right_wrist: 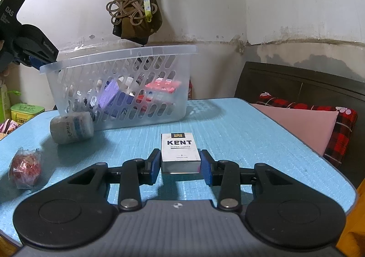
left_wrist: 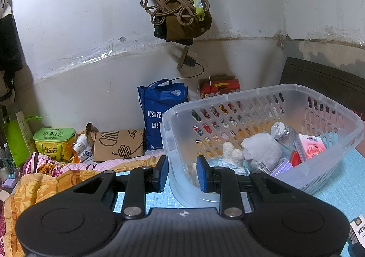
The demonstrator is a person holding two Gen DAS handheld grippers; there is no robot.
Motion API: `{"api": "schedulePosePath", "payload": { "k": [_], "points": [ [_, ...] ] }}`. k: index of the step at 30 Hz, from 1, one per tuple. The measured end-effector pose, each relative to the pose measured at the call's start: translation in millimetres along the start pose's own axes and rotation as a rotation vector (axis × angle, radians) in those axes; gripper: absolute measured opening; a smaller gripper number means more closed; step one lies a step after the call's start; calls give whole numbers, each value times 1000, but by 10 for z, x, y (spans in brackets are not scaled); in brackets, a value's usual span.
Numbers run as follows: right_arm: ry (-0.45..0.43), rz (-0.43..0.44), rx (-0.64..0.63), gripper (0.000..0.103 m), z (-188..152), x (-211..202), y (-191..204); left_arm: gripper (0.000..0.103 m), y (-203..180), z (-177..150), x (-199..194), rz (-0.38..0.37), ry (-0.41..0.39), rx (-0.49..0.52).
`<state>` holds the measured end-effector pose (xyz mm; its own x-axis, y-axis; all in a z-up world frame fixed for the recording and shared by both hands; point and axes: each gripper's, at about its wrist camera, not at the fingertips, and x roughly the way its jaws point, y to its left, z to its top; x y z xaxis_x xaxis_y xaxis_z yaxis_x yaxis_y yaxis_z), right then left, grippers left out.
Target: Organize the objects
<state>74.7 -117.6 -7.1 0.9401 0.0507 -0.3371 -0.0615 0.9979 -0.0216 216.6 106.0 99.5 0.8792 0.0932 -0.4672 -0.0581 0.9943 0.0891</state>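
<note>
Right wrist view: right gripper (right_wrist: 181,166) fingers squeeze the pack (right_wrist: 180,153) sides near the counter's (right_wrist: 251,133) front edge. Light, stiff, easily crushed. Left gripper (left_wrist: 182,173) fingers clamp the basket (left_wrist: 262,92) rim.

Place: a lived-in bedroom at home.
Bedding: flowered quilt (left_wrist: 43,172), plaid pillow (right_wrist: 337,124), dark headboard (right_wrist: 296,81).
Walls: peeling paint, bags on a hook (left_wrist: 178,6).

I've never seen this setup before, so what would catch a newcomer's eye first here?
Most likely the white KENT pack, gripped between the right gripper jaws at the near centre of the blue table. Behind it stands the clear plastic basket, already holding a bottle, a pink box and soft toys, with the left gripper at its rim.
</note>
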Motion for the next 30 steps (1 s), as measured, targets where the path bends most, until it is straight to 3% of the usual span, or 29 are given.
{"api": "schedulePosePath", "payload": {
  "k": [30],
  "points": [
    [-7,-11,4,41,31,-17,-49,31,-11,-14,-3,2,0,5]
  ]
}}
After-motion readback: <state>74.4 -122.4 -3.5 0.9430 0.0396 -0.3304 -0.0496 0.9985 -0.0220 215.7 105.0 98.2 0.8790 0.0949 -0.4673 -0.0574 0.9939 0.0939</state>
